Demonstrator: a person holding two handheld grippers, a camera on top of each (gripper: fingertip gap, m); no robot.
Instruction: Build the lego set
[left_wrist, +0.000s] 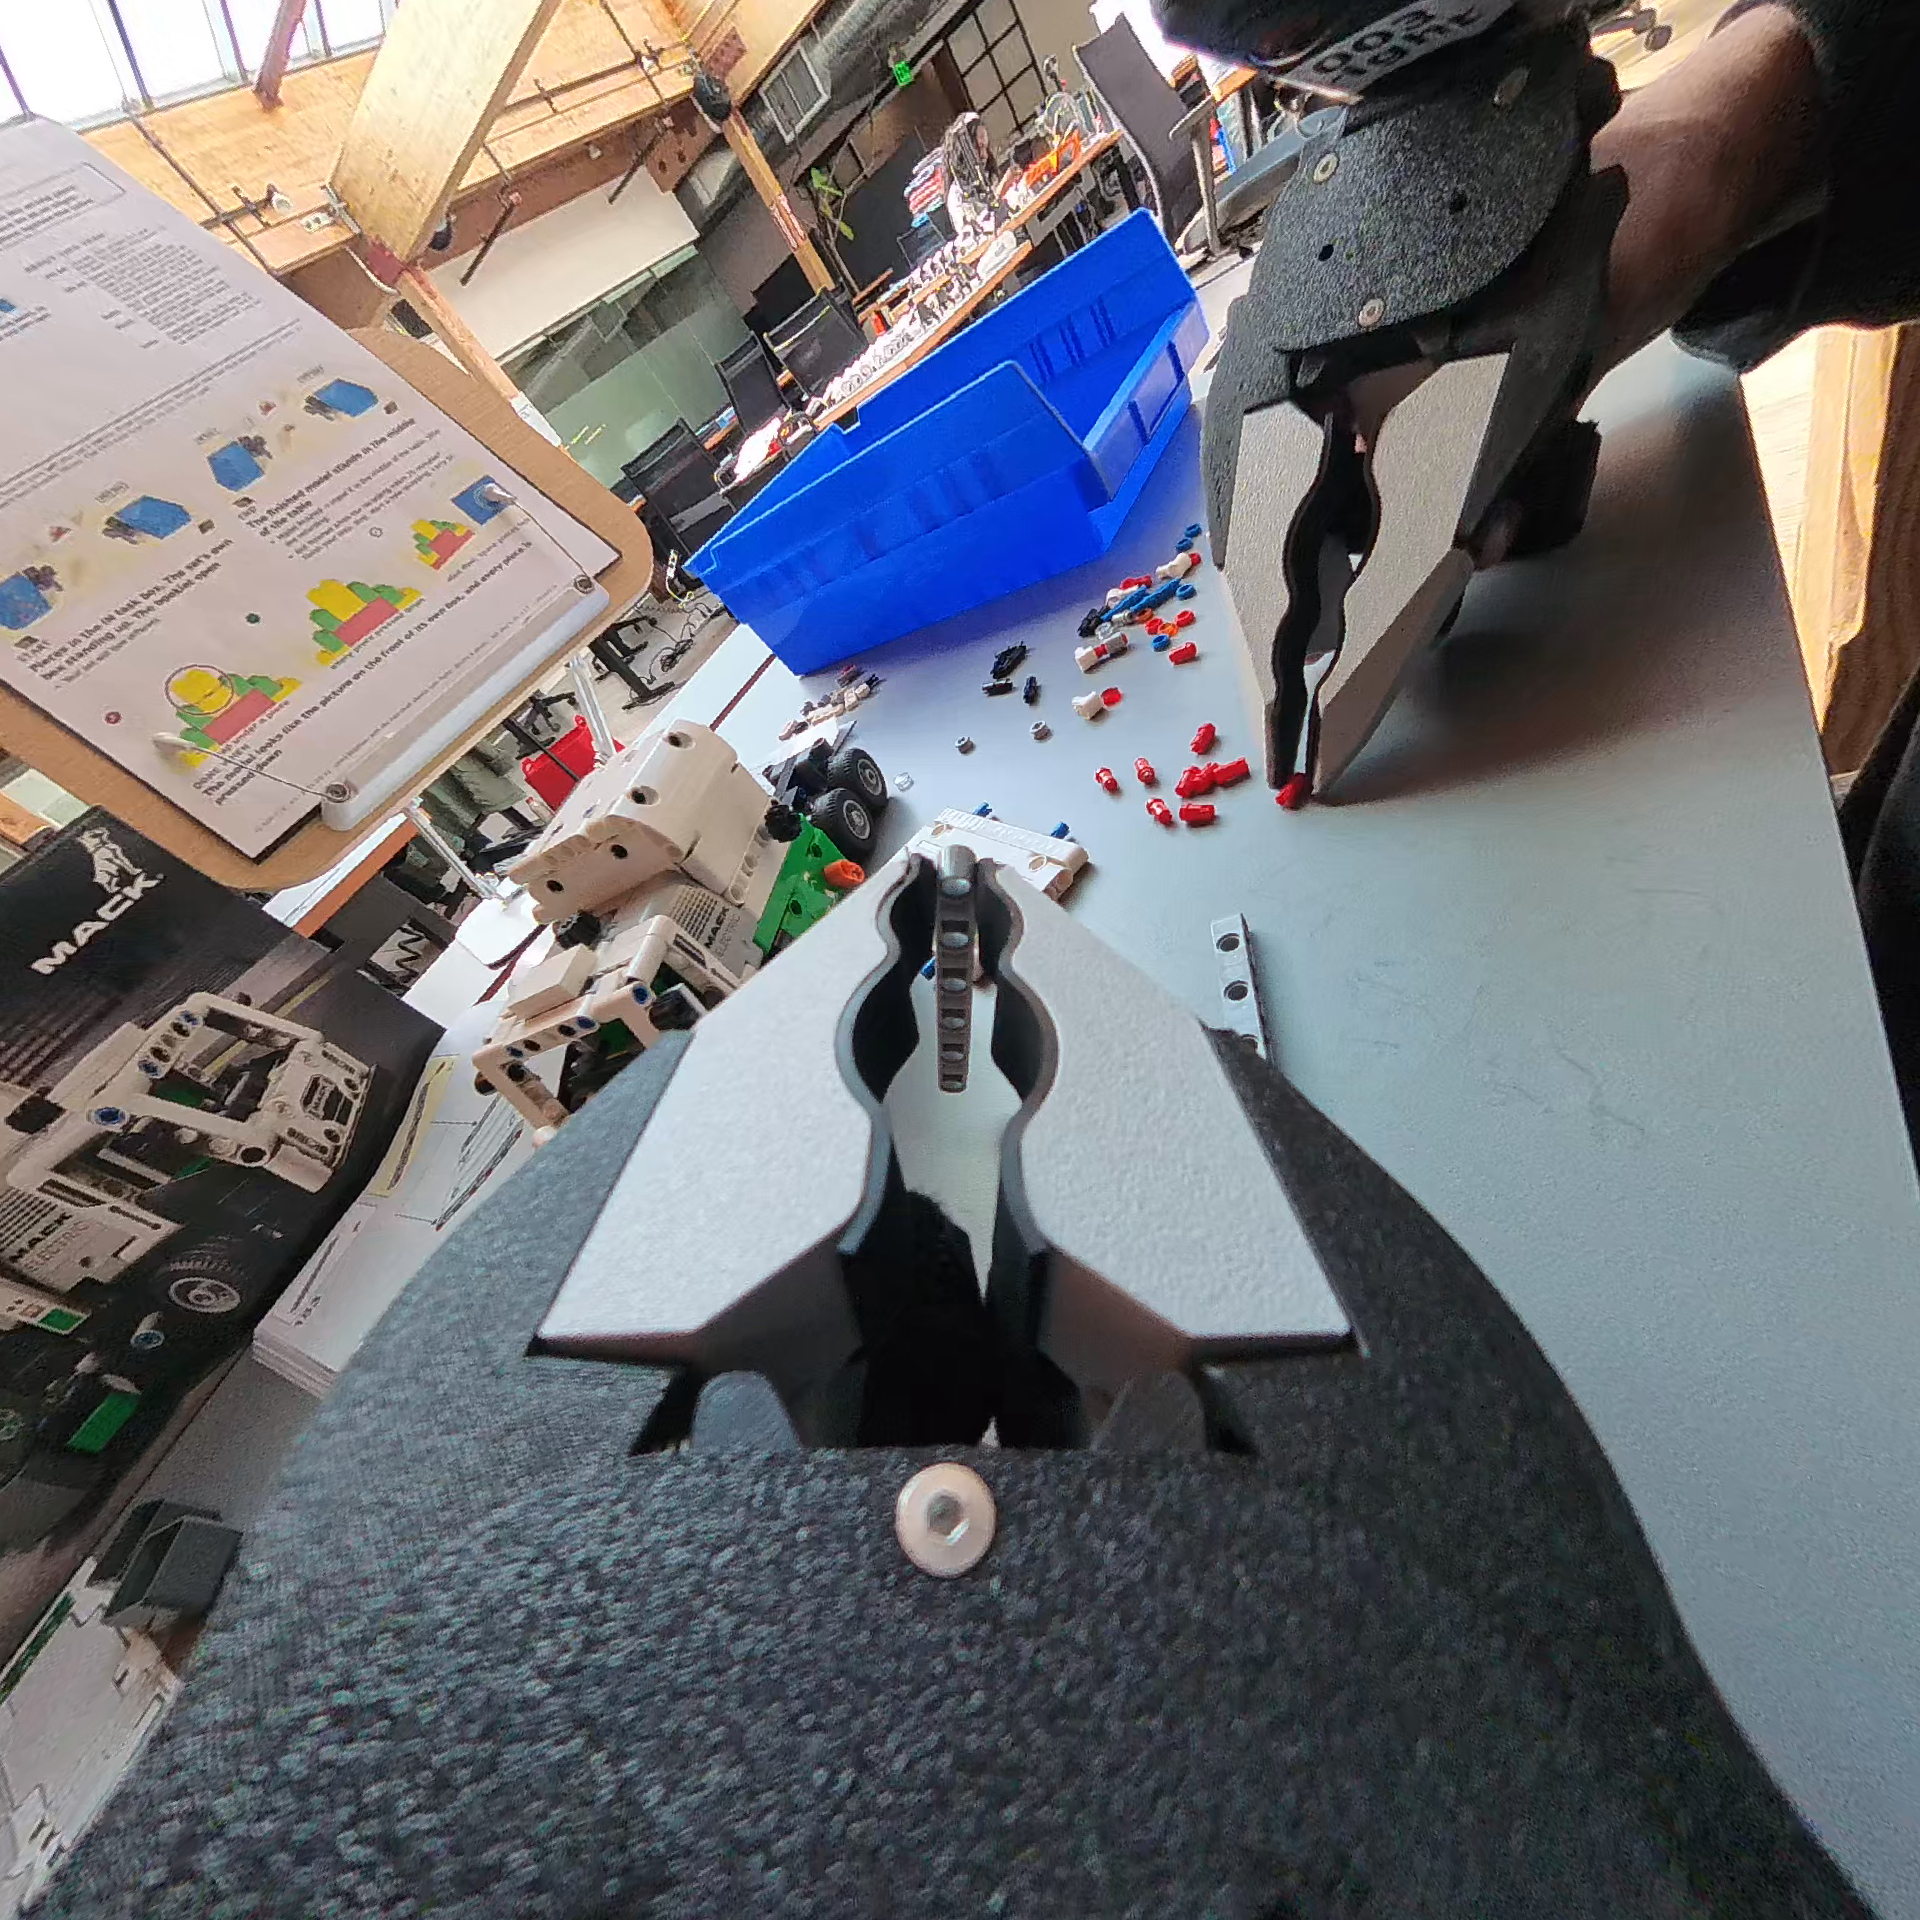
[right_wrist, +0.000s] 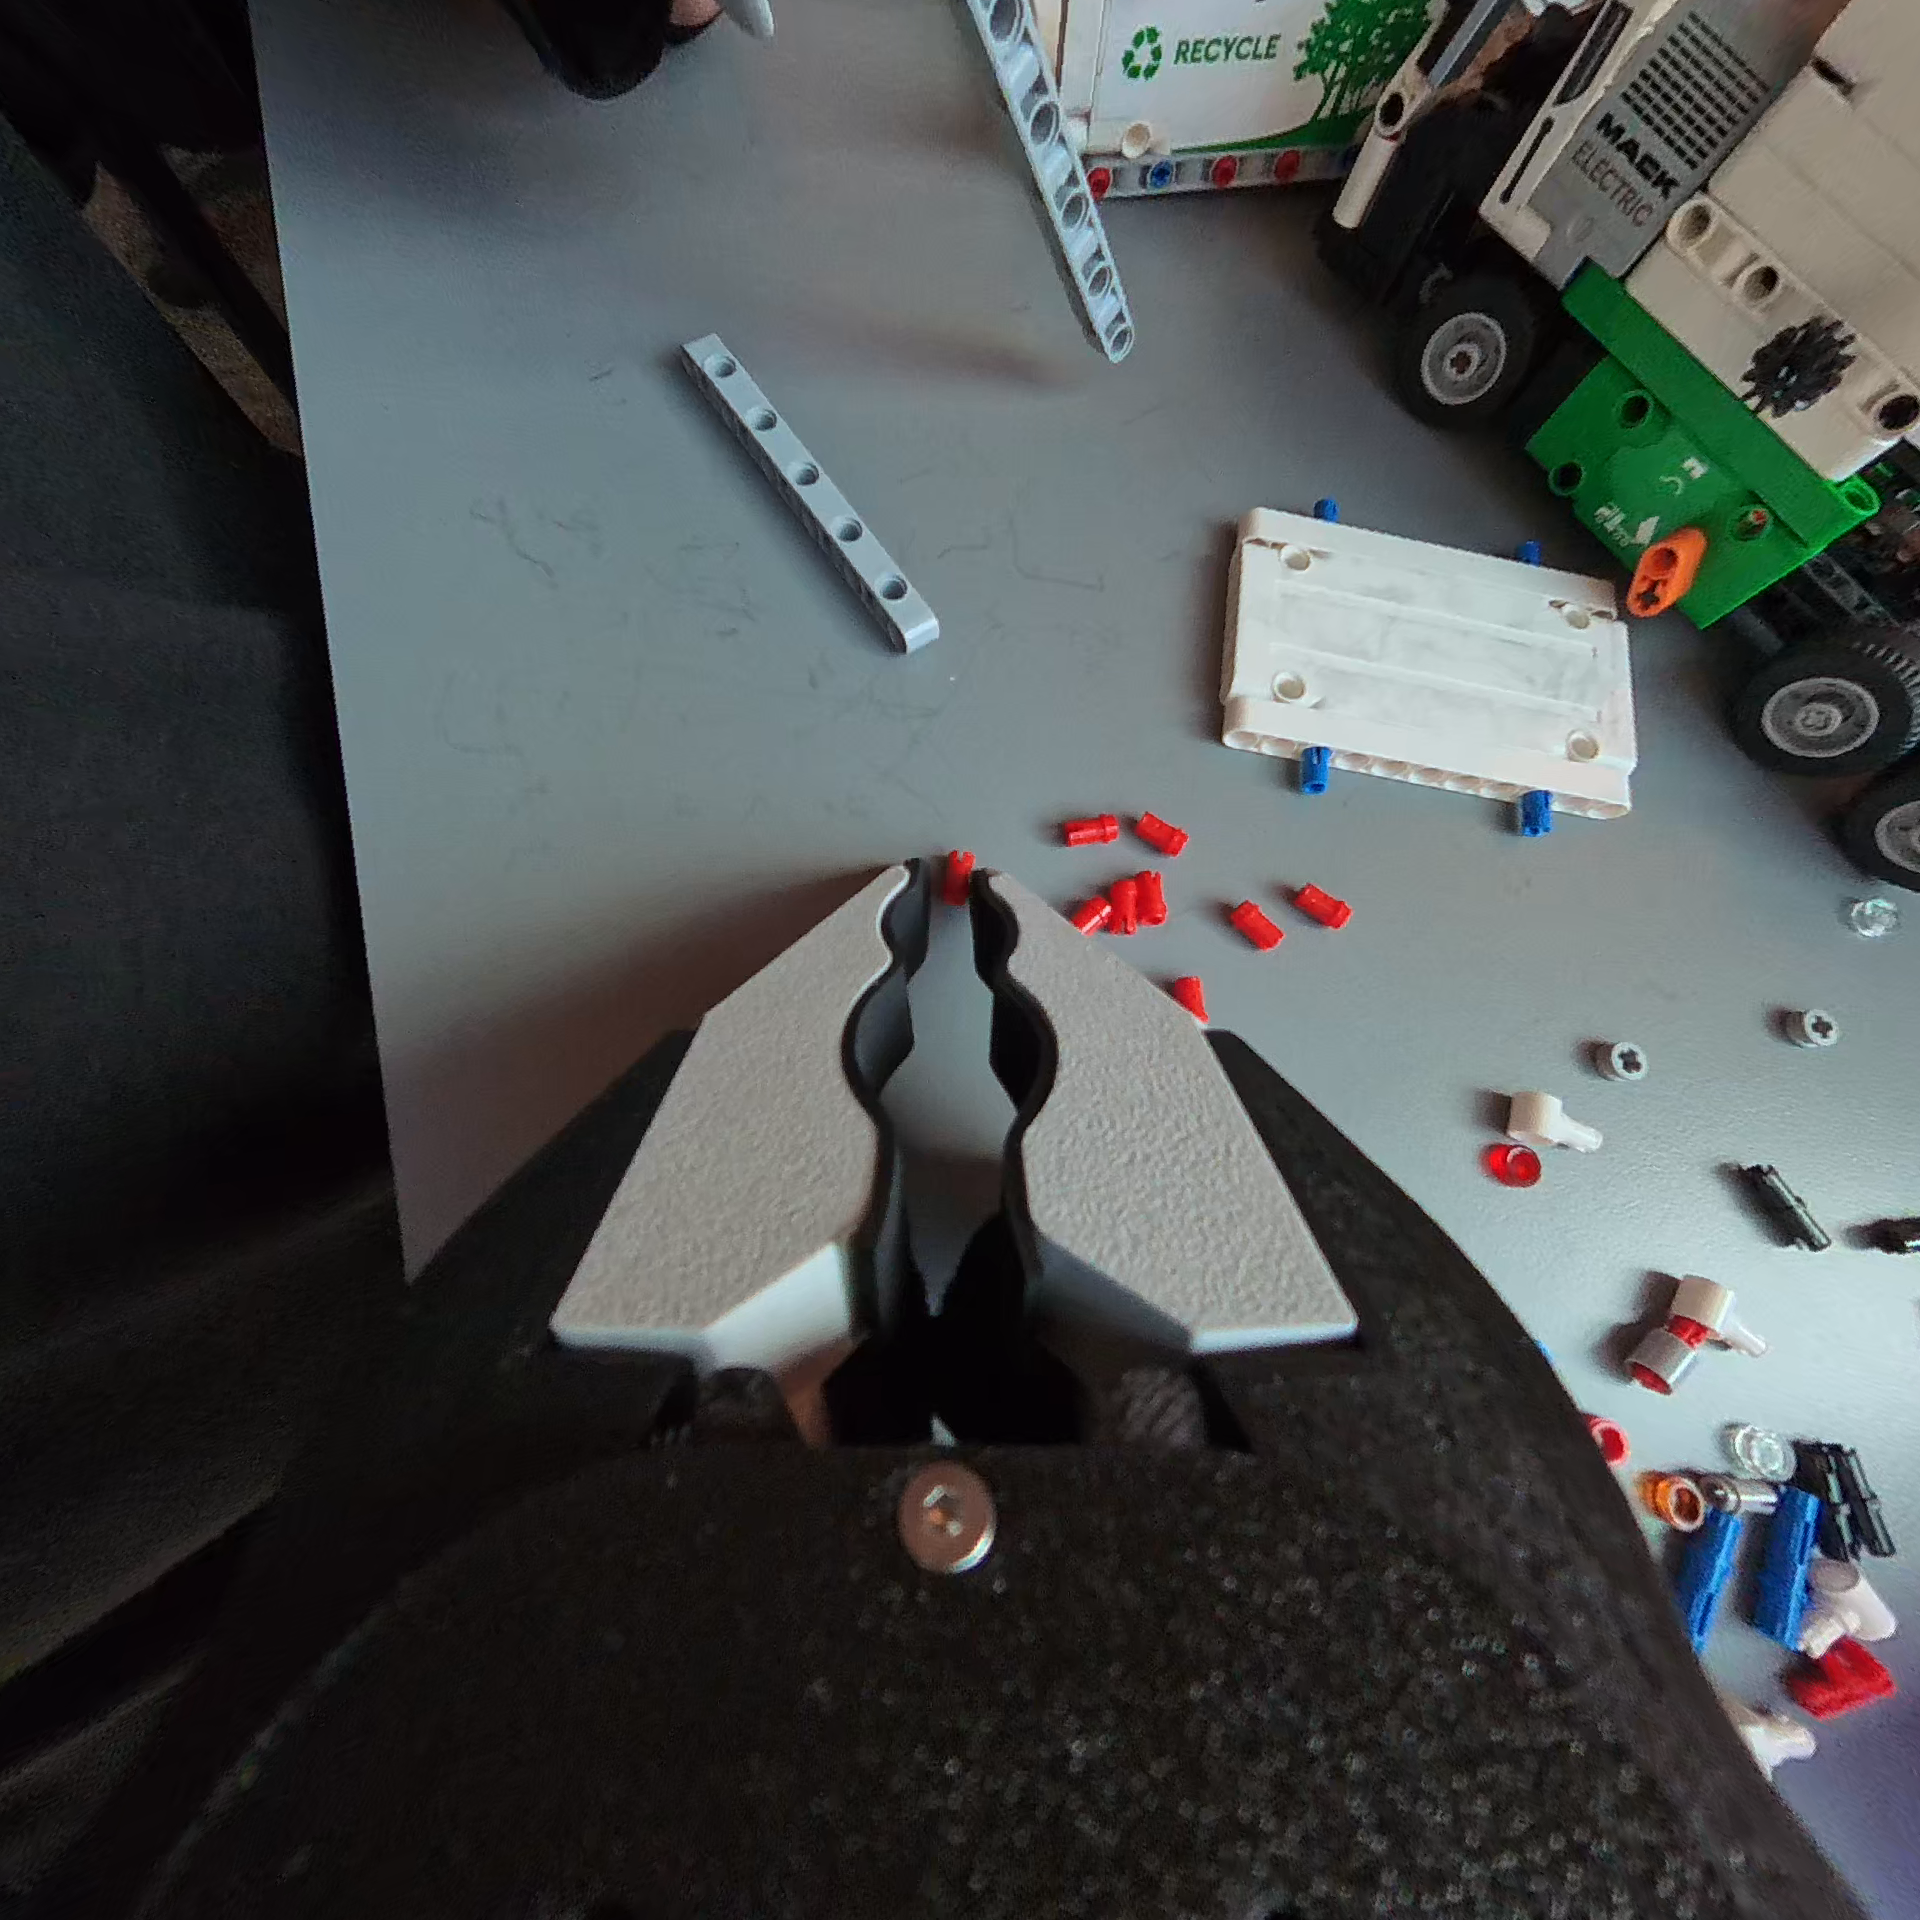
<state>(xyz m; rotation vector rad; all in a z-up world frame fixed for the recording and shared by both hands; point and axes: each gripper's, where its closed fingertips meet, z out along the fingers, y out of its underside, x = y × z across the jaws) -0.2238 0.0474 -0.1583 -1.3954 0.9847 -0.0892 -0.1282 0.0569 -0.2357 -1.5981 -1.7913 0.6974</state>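
The left gripper (left_wrist: 954, 883) is clamped on a grey holed beam (left_wrist: 954, 977), raised above the grey table (left_wrist: 1507, 1143). At one o'clock of it, the right gripper (right_wrist: 948, 881) stands tips-down, its fingers narrowed around a red pin (right_wrist: 956, 876), beside scattered red pins (right_wrist: 1127, 902). Farther, at eleven o'clock, stands the partly built white and green truck (left_wrist: 665, 883); at twelve, a blue bin (left_wrist: 966, 468).

left tool (left_wrist: 954, 883) gripping grey beam (left_wrist: 954, 987), blue bin (left_wrist: 935, 520)
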